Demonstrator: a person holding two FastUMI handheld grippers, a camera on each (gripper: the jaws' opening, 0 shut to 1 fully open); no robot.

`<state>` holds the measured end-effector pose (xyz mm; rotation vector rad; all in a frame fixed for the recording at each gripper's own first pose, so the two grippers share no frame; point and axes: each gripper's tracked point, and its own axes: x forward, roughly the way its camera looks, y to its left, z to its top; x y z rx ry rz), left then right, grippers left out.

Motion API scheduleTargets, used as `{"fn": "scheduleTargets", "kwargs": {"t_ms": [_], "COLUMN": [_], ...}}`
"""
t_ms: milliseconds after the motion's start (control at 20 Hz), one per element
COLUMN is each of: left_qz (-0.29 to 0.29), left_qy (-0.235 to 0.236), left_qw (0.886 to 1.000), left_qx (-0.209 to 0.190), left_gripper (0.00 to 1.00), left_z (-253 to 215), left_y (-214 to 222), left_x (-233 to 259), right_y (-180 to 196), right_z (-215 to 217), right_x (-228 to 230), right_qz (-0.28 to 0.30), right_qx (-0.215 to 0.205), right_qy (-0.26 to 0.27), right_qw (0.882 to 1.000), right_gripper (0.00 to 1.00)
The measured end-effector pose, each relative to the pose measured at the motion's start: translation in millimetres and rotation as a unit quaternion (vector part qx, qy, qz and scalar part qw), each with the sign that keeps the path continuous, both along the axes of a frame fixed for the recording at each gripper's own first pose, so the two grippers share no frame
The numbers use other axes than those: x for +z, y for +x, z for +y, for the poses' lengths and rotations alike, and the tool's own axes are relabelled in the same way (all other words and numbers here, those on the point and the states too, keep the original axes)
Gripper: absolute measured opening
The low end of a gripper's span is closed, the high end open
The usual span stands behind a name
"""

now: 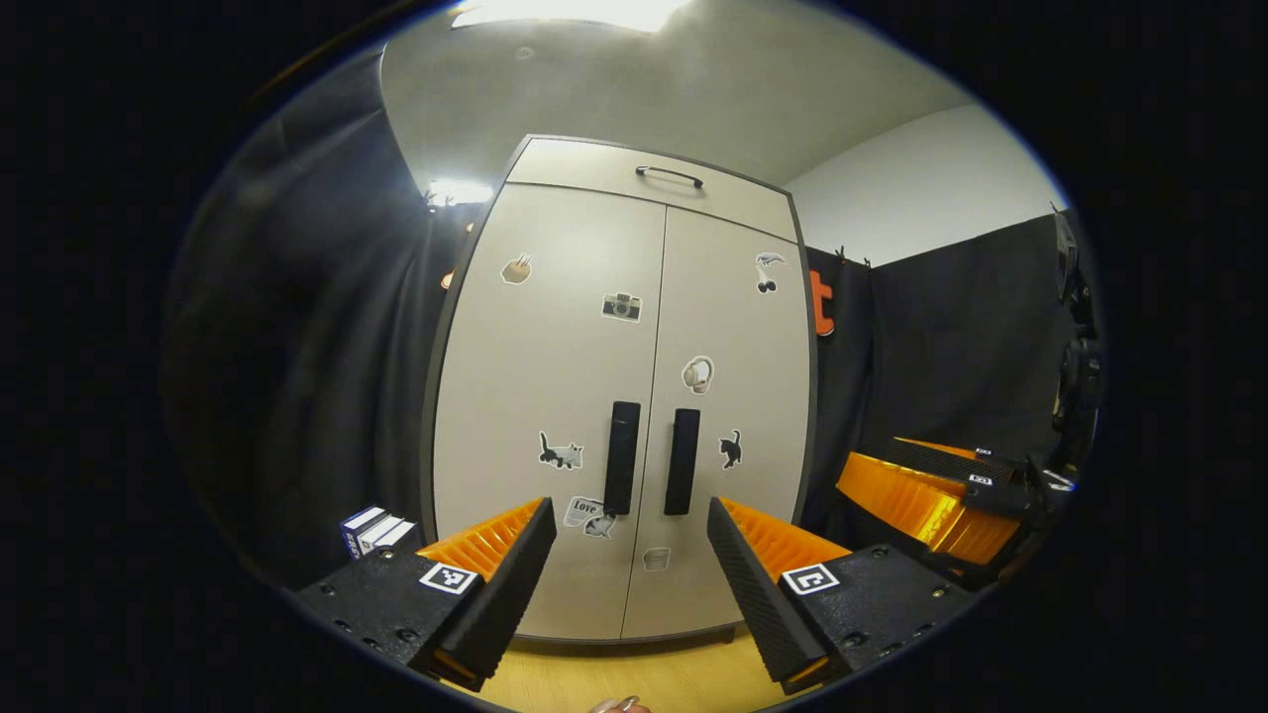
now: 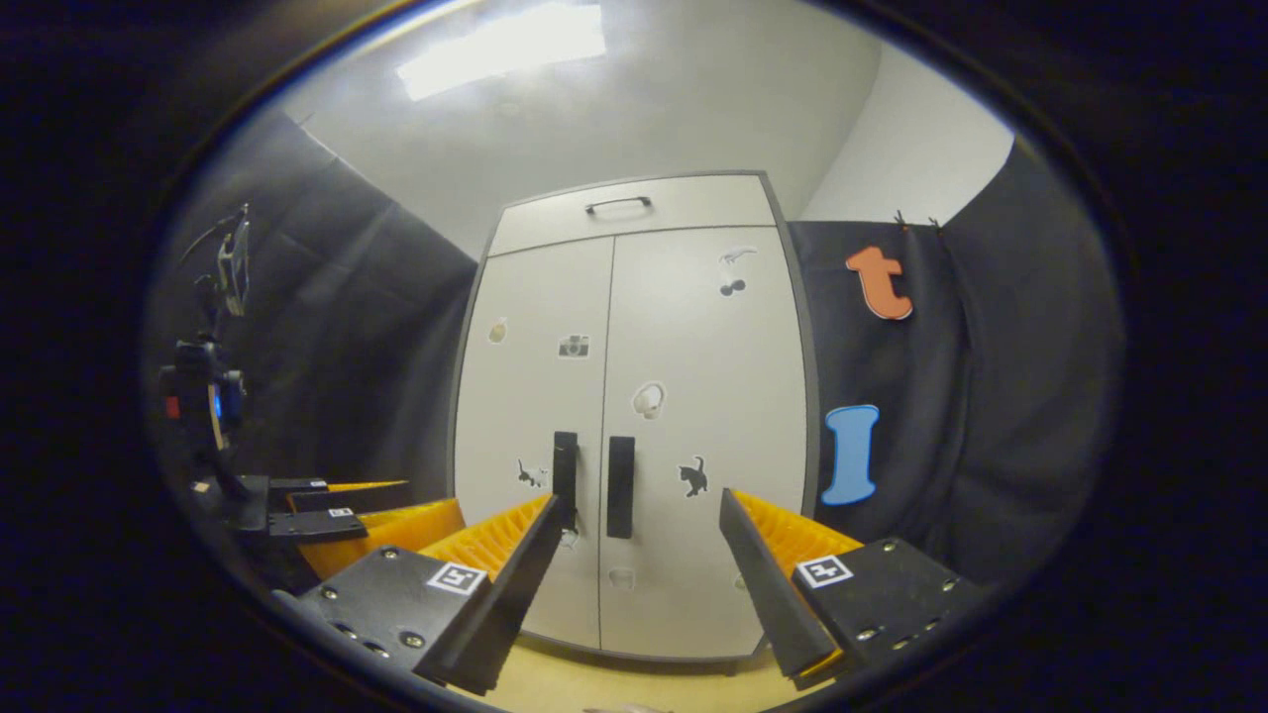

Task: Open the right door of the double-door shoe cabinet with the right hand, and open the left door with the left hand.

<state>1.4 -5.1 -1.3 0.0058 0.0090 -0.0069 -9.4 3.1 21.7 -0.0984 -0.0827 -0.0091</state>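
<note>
Standing shut, the shoe cabinet (image 1: pixel 634 396) fills the middle of both views, its base on the wooden floor (image 1: pixel 634 673) against the black cloth wall. The right door (image 2: pixel 703 446) and the left door (image 1: pixel 545 396) meet at a centre seam, and a dark upright handle sits on each, just beside that seam: the left handle (image 1: pixel 622 458) and the right handle (image 2: pixel 620 487). Placing the handles side by side lets each hand pull its own door outward from the middle.

In the left gripper view, the left gripper (image 1: pixel 629 555) is held low and faces the two handles, fingers spread wide apart and empty. In the right gripper view, the right gripper (image 2: pixel 639 564) is aimed likewise, fingers apart, clear of the doors. Judged from this, neither door has been started; the wide opening suits closing on a handle.

A drawer front with a bar handle (image 1: pixel 670 175) tops the cabinet. Small stickers dot both doors.
</note>
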Motion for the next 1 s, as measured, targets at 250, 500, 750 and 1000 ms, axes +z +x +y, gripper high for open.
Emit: {"fn": "scheduleTargets", "kwargs": {"t_ms": [250,500,750,1000], "left_qz": [-0.002,-0.001,0.002,0.003], "left_qy": [-0.003,-0.005,-0.012,-0.014], "left_qw": [1.000,1.000,1.000,1.000], "left_qx": [0.001,0.003,0.011,0.015], "left_gripper": [0.96,0.96,0.96,0.96], "left_z": [-0.3,-1.6,-2.1,2.1], "left_y": [-1.5,-3.2,-3.3,1.2], "left_x": [1.6,1.3,-2.3,-4.4], "right_y": [-2.3,-1.7,3.4,14.9], "right_z": [-0.2,-0.1,-2.6,-7.1], "right_x": [3.2,-4.5,-12.8,-20.4], "right_qz": [0.000,0.016,0.037,0.050], "right_qx": [0.007,0.008,0.021,0.018], "right_qy": [0.007,0.004,0.020,0.033], "right_qw": [1.000,1.000,0.999,0.998], "right_gripper": [0.98,0.98,0.98,0.94]}}
